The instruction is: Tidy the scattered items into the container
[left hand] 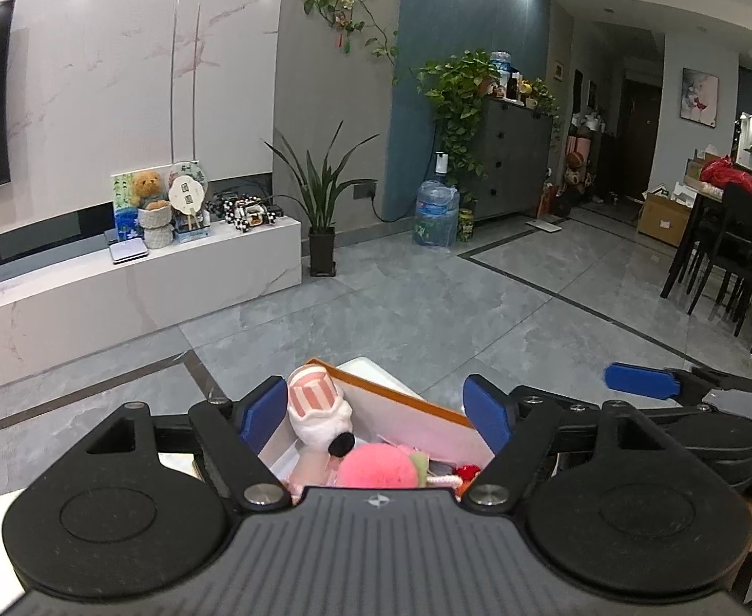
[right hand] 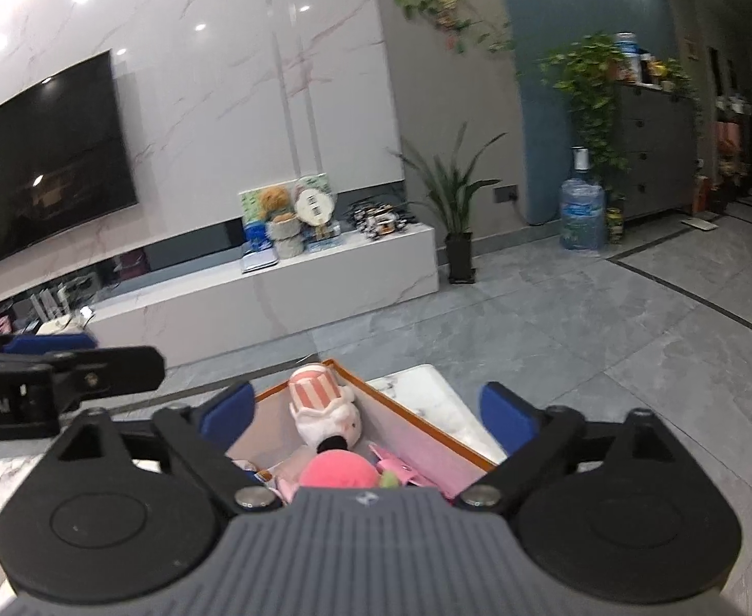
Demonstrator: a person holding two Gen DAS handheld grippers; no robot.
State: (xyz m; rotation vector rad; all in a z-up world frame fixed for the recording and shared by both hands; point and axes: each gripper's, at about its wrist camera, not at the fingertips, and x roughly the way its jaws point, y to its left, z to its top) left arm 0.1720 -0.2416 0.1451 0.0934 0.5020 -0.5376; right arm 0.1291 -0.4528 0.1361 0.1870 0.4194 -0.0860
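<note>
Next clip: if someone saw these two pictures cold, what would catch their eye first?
Probably the orange-rimmed box straight ahead of both grippers, with a striped plush toy and a pink pompom lying inside it. Both the left gripper and the right gripper hang above it with jaws wide apart and nothing between them. Behind, a big dark TV fills the marble wall on the left.

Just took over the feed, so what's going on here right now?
A person holds both grippers above an open orange-rimmed box on a white marble table. The left gripper and the right gripper are both open and hold nothing. Inside the box lie a white plush with a pink striped hat, a round pink plush and a few smaller pink items.
</note>
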